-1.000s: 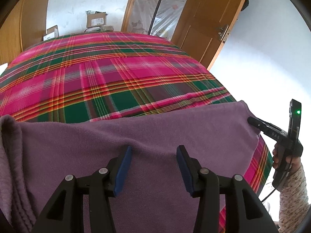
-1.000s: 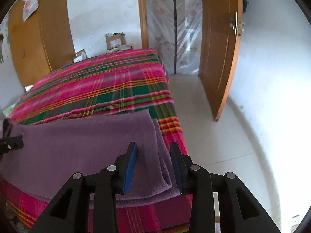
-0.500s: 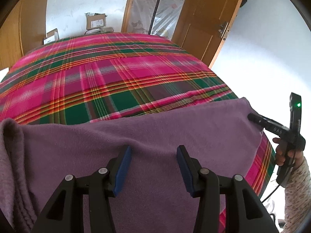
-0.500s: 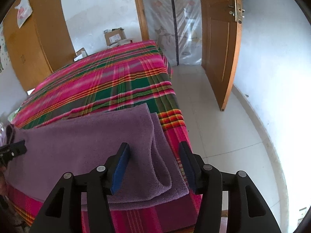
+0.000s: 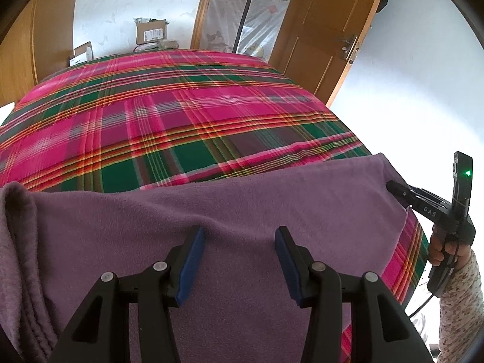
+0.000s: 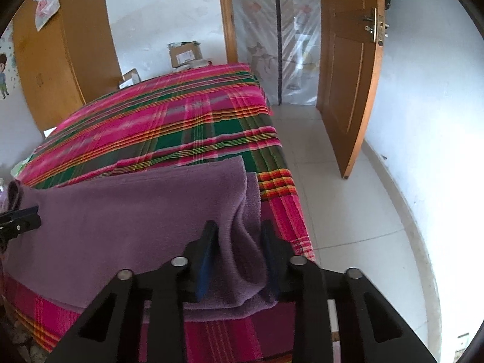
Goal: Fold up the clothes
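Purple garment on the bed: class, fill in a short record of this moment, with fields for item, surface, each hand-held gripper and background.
item: purple garment, spread flat, right edge doubled over
surface: plaid bedspread
left hand-held gripper: open, over the garment's middle
right hand-held gripper: jaws closing, the garment's bunched right edge between them
background: wooden door ajar, cardboard box beyond the bed

Purple fleece garment on the bed

The garment (image 5: 242, 199) is soft, plain purple fleece, spread flat across the lower half of the left wrist frame, its far edge running nearly straight from left to right. A bunched, ribbed part rises at lower left. In the right wrist view it (image 6: 127, 211) fills the lower left, doubled in layers, with a raised fold at lower centre.
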A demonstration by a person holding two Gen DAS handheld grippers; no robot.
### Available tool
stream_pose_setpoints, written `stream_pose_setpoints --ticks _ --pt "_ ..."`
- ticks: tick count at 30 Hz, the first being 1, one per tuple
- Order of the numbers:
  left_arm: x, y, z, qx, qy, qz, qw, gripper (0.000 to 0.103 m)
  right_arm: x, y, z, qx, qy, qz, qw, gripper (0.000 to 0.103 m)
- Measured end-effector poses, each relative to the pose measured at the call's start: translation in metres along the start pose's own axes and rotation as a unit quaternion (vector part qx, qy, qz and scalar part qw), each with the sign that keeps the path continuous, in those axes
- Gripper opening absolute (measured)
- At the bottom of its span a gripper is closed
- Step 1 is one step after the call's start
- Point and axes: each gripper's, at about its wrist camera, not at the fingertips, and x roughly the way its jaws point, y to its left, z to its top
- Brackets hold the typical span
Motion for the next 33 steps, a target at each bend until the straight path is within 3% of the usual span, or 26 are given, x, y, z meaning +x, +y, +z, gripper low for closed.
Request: stream_pose_setpoints --ticks 3,20,25,30,33 --pt "0.000 0.000 0.000 -0.002 0.001 -0.002 1.0000 0.050 -0.005 0.000 0.000 -0.003 -0.011 0.007 1.000 0.007" --pt "-0.002 0.000 0.001 -0.016 0.012 -0.002 0.9998 0.050 -0.004 -0.006 -0.001 0.013 -0.009 0.019 1.000 0.007" --pt "-0.005 -0.005 0.000 -0.021 0.019 -0.032 0.9991 0.050 -0.006 0.001 0.001 0.009 -0.009 0.010 1.000 0.007" --pt "-0.011 -0.023 -0.006 0.005 0.012 -0.057 0.9983 0.050 -0.020 0.002 0.008 0.018 -0.025 0.013 0.999 0.007" --pt "-0.005 -0.031 -0.010 0.012 0.029 -0.062 0.9976 0.050 -0.032 0.008 0.013 0.012 -0.040 0.012 0.999 0.007"
